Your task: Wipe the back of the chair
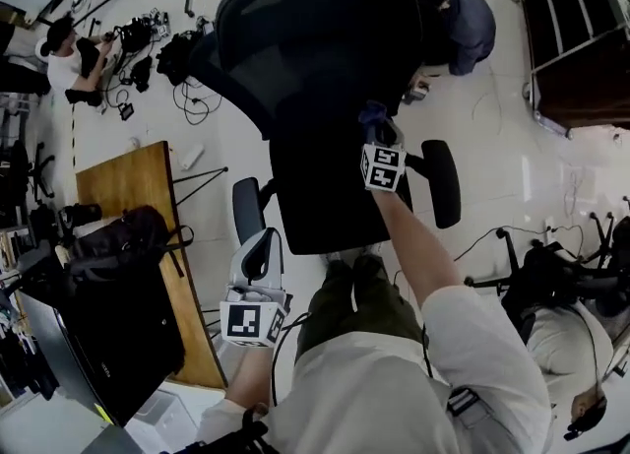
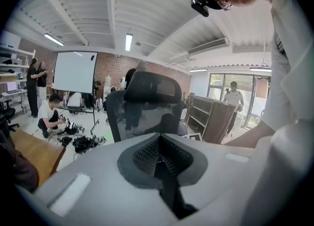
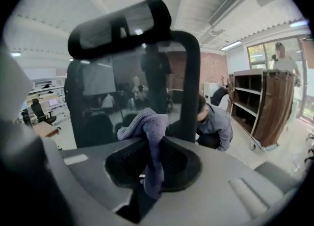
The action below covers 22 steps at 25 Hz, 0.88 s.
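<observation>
The right gripper (image 3: 149, 168) pinches a purple cloth (image 3: 149, 132), its tail lost between the jaws, near the chair back (image 1: 315, 38). The left gripper (image 2: 159, 160) is pressed together.

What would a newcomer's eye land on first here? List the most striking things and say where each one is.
The big black mesh-backed office chair fills the middle of the head view, directly in front of the person. The right gripper is shut on a crumpled blue-purple cloth, held up close to the chair. The left gripper sits lower and nearer the person, jaws together with nothing between them.
</observation>
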{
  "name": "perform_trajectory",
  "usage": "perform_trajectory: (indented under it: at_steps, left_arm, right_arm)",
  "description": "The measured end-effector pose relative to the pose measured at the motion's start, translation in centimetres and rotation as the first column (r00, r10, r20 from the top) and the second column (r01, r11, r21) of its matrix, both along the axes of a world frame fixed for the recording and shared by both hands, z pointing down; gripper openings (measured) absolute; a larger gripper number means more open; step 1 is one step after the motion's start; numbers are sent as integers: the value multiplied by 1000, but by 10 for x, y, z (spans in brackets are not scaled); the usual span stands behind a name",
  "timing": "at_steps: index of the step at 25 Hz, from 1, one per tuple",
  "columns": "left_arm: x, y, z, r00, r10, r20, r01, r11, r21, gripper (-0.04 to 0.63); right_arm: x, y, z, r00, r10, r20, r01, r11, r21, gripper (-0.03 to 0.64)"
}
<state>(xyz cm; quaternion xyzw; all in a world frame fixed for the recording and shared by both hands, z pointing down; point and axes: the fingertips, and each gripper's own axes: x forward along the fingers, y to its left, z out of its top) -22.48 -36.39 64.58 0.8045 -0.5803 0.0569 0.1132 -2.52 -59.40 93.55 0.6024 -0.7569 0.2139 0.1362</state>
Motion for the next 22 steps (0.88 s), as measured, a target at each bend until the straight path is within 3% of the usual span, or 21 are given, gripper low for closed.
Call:
perform_trajectory:
  at_steps: [3, 5, 8, 10, 12, 14, 18, 22]
  left_arm:
    - [1, 40, -60, 999, -20, 28, 20, 1000, 12, 17]
    - [-4, 72, -90, 999, -33, 40, 30, 996, 84, 17]
    - [-15, 118, -124, 997, -70, 38, 59, 972, 228, 16]
    - [-18, 153, -143, 996, -79, 45, 62, 951, 302, 17]
    - [-13, 184, -158, 995, -87, 53, 63, 934, 352, 16]
    - [-4, 196, -171, 993, -98, 61, 68, 924, 377, 15]
    - [15, 205, -173, 991, -95, 91, 53, 921, 385, 15]
    - [14, 247, -155, 994, -78, 80, 39, 914, 404, 15]
  right_arm:
    - [-12, 80, -136, 997, -41, 58, 33, 990, 135, 48]
    - [-16, 147, -236, 993, -86, 87, 60, 961, 270, 48]
    - [-19, 252, -367, 979, -185, 88, 125, 882, 454, 48]
    - [-13, 317, -423, 967, -239, 88, 145, 800, 582, 48]
    - [1, 372, -457, 963, -256, 85, 141, 747, 650, 48]
    - [17, 396, -483, 964, -251, 88, 125, 721, 682, 49]
    - [41, 415, -505, 962, -250, 109, 96, 684, 723, 49]
    - [47, 460, -490, 962, -249, 115, 86, 672, 735, 49]
